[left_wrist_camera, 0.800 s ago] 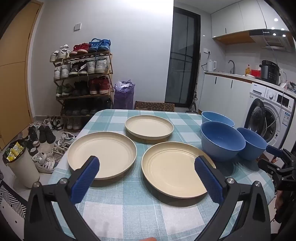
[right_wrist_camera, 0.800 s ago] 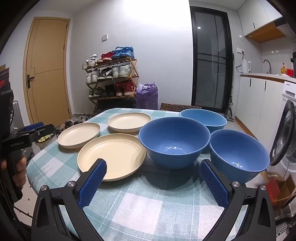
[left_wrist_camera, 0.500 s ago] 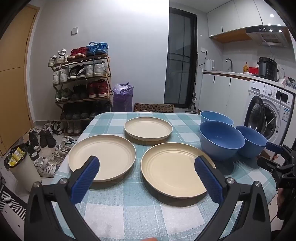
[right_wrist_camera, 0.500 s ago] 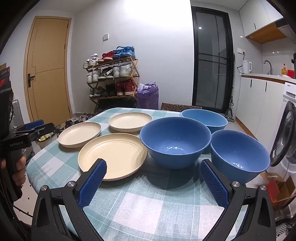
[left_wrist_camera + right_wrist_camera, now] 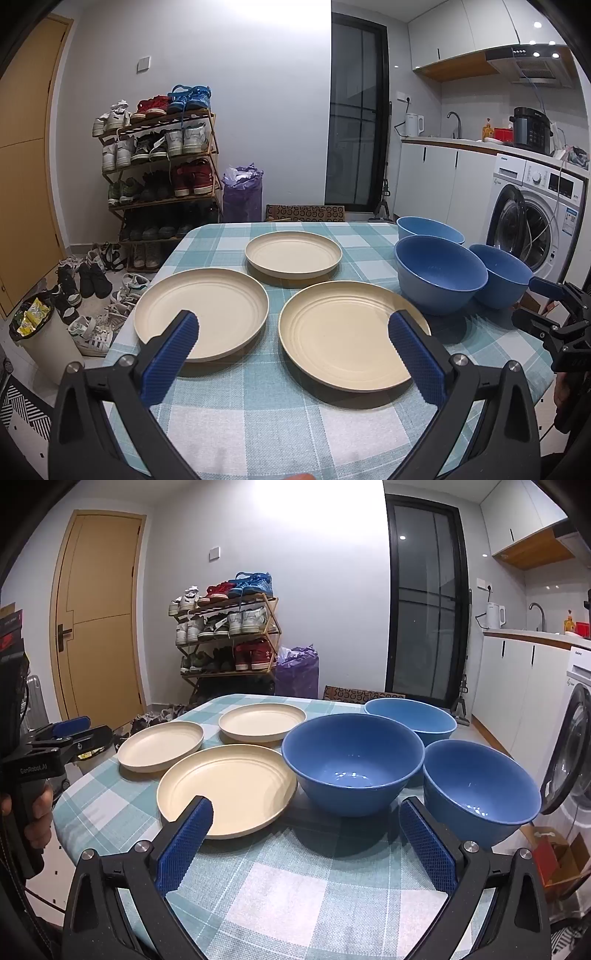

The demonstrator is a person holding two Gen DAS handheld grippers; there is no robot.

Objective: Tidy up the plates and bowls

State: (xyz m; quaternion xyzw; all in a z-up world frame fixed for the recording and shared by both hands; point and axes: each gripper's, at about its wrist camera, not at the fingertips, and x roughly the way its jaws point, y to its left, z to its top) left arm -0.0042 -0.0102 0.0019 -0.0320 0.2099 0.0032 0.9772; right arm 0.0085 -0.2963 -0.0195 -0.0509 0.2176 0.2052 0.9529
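Plates [image 5: 354, 339] and bowls [image 5: 352, 757] are sitting spread on the table [image 5: 295, 886] — you're holding both the left hand-held gripper [image 5: 295, 354] and the right hand-held gripper [image 5: 304, 843] wide apart, empty. They're looking light, stiff, slick — pinch rims.

We get 2 wrist fisheyes, both at table's near edge, tilted slightly down, facing the far wall w/ shoe rack [image 5: 159, 177], left cam centred nearer the plates, right cam nearer the bowls, both share the checked table [image 5: 258, 417], the room beyond.
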